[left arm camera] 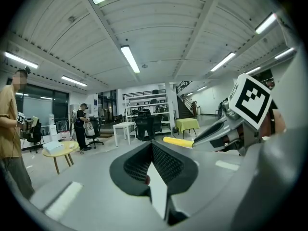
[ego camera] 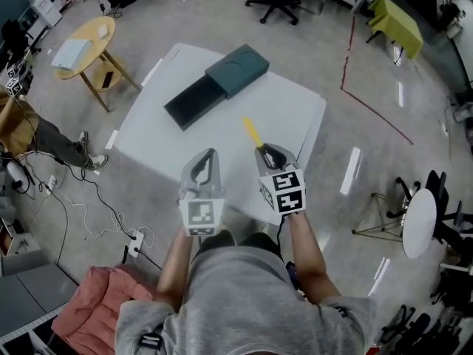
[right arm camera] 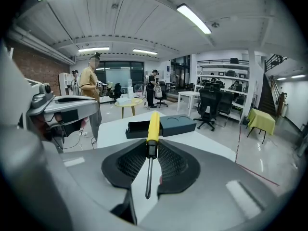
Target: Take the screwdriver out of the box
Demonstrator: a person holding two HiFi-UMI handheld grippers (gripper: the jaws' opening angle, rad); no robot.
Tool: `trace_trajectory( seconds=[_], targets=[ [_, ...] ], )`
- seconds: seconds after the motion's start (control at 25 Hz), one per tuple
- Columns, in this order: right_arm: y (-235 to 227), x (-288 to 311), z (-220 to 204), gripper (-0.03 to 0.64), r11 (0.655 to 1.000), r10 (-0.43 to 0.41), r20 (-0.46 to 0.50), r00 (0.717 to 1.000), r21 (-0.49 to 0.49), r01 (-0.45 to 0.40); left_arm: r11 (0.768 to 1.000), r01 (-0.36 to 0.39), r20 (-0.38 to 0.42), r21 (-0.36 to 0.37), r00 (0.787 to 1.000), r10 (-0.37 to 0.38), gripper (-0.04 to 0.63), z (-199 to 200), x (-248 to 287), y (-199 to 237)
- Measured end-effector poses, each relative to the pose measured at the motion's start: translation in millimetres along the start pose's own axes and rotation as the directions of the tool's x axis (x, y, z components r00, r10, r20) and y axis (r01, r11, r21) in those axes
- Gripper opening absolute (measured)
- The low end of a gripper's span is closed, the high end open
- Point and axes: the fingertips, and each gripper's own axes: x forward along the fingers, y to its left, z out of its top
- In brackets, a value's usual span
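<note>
Screwdriver (right arm camera: 153, 124) clamped in right gripper (right arm camera: 152, 147) fingers at its black collar, long axis along them: smooth yellow handle pokes forward toward the box (ego camera: 218, 83), thin steel shaft trails back. It's outside that dark matte slide-open box, over the white tabletop (ego camera: 295, 109). Left gripper (left arm camera: 152, 148) fingers together, empty.

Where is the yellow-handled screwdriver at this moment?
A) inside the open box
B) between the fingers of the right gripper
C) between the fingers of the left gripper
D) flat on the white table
B: in the right gripper view the right gripper clamps the screwdriver, clear of the box.
</note>
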Motion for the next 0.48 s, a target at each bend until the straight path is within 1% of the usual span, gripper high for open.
trace_trajectory(
  seconds=[0.28,0.48],
  targets=[
    [-32.0,-19.4,-17.1,0.078,1.0,0.011,-0.015,1.0,0.016,-0.011,1.0,0.001,-0.017,0.0,1.0,-0.001,0.011,2.4,12.6,-38.8],
    [-58.7,-26.0,-36.7,0.078,1.0,0.004,-0.029,1.0,0.03,-0.003,1.0,0.022,-0.037,-0.004,0.999,-0.022,0.011,-3.5,26.6,-68.8]
  ],
)
